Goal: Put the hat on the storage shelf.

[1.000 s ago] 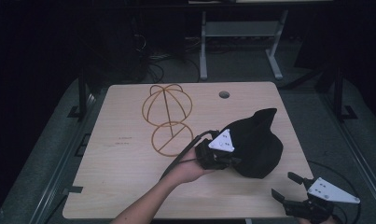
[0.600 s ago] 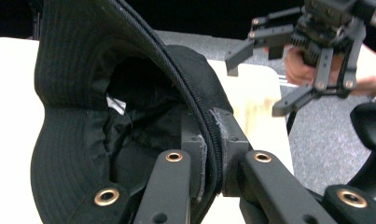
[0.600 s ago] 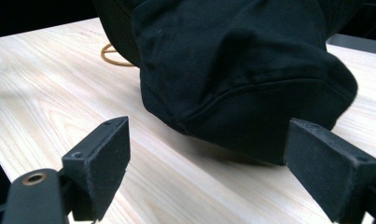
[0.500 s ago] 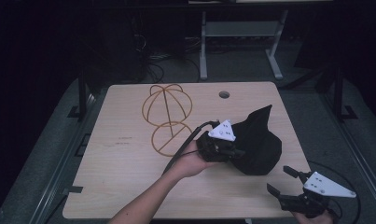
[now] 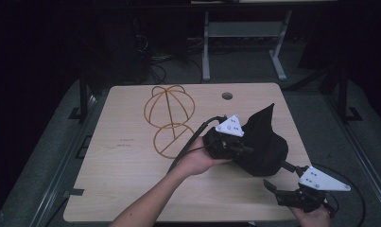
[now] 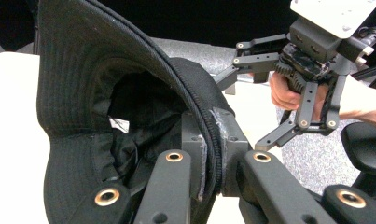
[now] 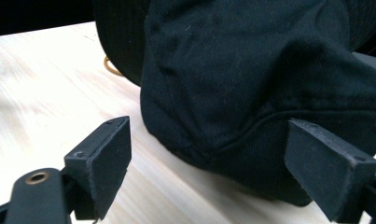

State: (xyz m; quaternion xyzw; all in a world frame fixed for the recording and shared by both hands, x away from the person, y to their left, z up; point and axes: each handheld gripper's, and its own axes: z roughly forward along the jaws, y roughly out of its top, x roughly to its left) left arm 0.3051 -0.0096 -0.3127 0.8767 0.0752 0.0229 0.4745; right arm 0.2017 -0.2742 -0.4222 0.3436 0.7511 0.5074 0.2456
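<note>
Left gripper point(image 5: 245, 150) clamped on black hat point(image 5: 266, 142) brim, lifted higher than before. Right gripper point(image 5: 279, 181) spread wide, now just beside hat. Bare table point(image 5: 117, 165) leftward; wire stand point(image 5: 168, 118) apart.

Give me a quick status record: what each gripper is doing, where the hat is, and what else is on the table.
left gripper: shut on the black hat's brim
right gripper: open, jaws apart beside the hat's crown, not touching it
black hat: at the table's right side, brim lifted upward, crown resting on the wood
wire hat stand: upright left of the hat, nothing on it
table: light wood, round hole near the far edge
</note>
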